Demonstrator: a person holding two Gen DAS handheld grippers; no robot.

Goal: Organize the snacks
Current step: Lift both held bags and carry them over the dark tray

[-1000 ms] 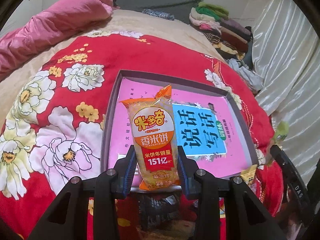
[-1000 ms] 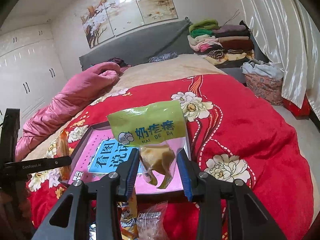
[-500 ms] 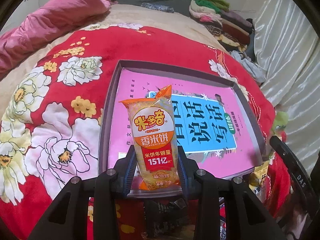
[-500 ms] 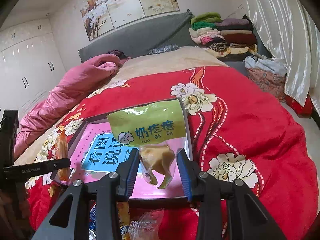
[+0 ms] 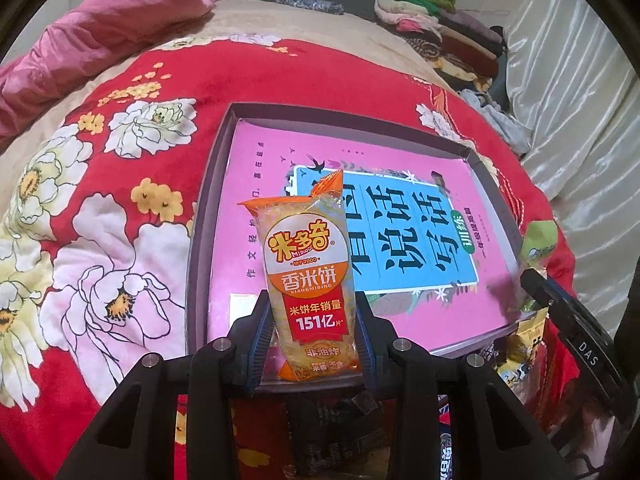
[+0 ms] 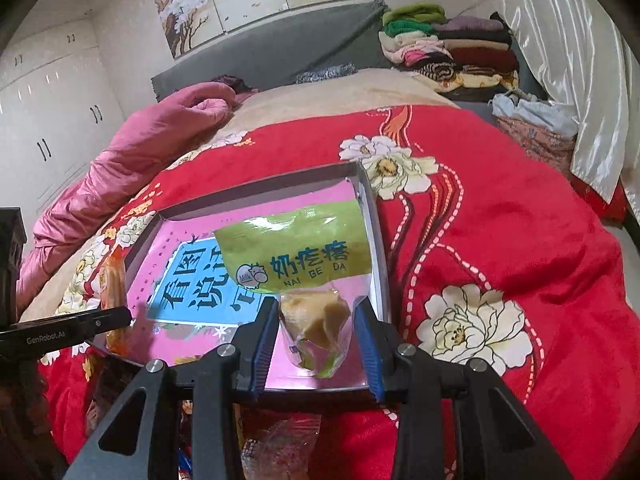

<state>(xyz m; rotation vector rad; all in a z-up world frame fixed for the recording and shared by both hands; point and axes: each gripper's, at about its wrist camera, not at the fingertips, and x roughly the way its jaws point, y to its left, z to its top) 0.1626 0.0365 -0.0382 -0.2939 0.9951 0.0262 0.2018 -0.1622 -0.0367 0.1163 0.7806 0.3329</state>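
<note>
Bedroom scene: bed with a red floral blanket (image 5: 248, 76), pink quilt (image 5: 100, 36) bunched toward the headboard, folded clothes stack (image 6: 448, 48) by the curtain (image 6: 560, 60), white wardrobe (image 6: 48, 120) on the far wall.

Shallow grey tray (image 5: 198, 248) sits flat on the blanket, lined with a pink-and-blue book cover (image 5: 404, 236).

Left hand-held gripper (image 5: 314, 344): jaws narrowed, blue pads pressing both sides of an orange rice cracker pack (image 5: 310, 276). Pack stands upright, lower half between the pads, top sticking up over the tray's near-left area. It is held in the air above the near edge of the tray, not lying in it.

Right hand-held gripper (image 6: 316, 340): jaws narrowed around the clear lower part of a green-topped milk snack bag (image 6: 296, 256). Pale chunks visible inside between the pads. Bag upright, over the tray's near-right corner, close to the right wall (image 6: 374, 232).

Each gripper shows at the edge of the other's view, on opposite sides of the tray.

More snack packets (image 6: 280, 440) lie on the blanket below the tray's near edge, partly hidden behind the gripper bodies; can't tell what they are.
</note>
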